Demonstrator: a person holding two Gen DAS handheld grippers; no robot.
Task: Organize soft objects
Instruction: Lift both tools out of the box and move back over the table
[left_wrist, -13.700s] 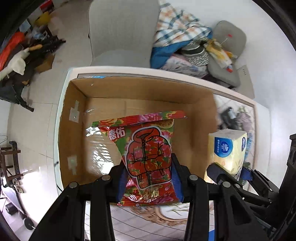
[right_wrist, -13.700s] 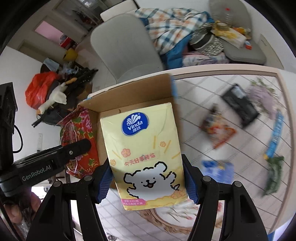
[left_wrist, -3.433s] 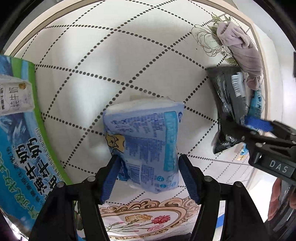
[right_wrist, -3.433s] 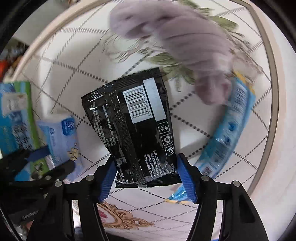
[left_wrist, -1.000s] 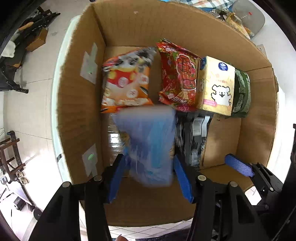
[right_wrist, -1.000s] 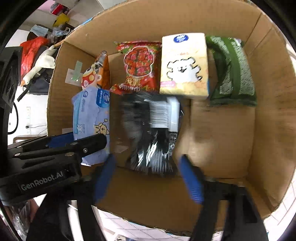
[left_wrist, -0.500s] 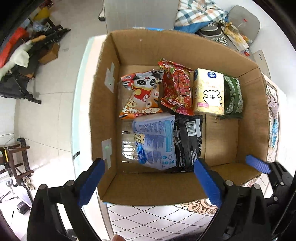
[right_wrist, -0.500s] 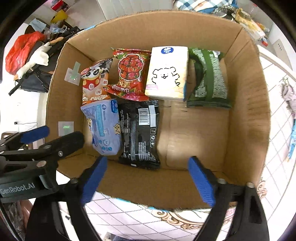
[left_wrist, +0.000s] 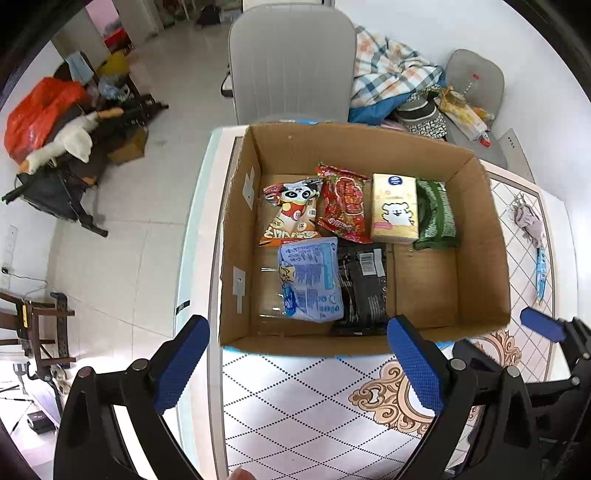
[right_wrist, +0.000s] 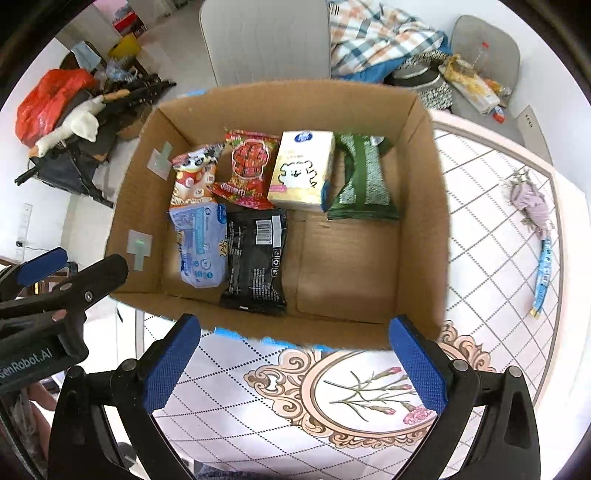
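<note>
A cardboard box (left_wrist: 476, 236) (right_wrist: 421, 229) stands on the table's left end. Inside lie a panda snack bag (left_wrist: 291, 218), a red snack bag (left_wrist: 343, 206), a yellow tissue pack (left_wrist: 393, 214) (right_wrist: 301, 171), a green pack (left_wrist: 436, 214) (right_wrist: 364, 181), a blue tissue pack (left_wrist: 310, 280) (right_wrist: 201, 245) and a black packet (left_wrist: 362, 288) (right_wrist: 256, 258). My left gripper (left_wrist: 299, 365) and right gripper (right_wrist: 293, 362) are open and empty, held above the table in front of the box. A lilac cloth (right_wrist: 532, 203) and a blue stick pack (right_wrist: 541, 277) lie on the table right of the box.
The table (right_wrist: 480, 295) has a patterned cloth and a curved rim. A grey chair (left_wrist: 291, 66) stands behind the box. More chairs with clothes (left_wrist: 391, 81) sit at the back right. Clutter (left_wrist: 55, 125) lies on the floor at the left.
Both grippers have let go of the blue tissue pack and the black packet inside the box, opened wide and drawn back and up away from the box.
</note>
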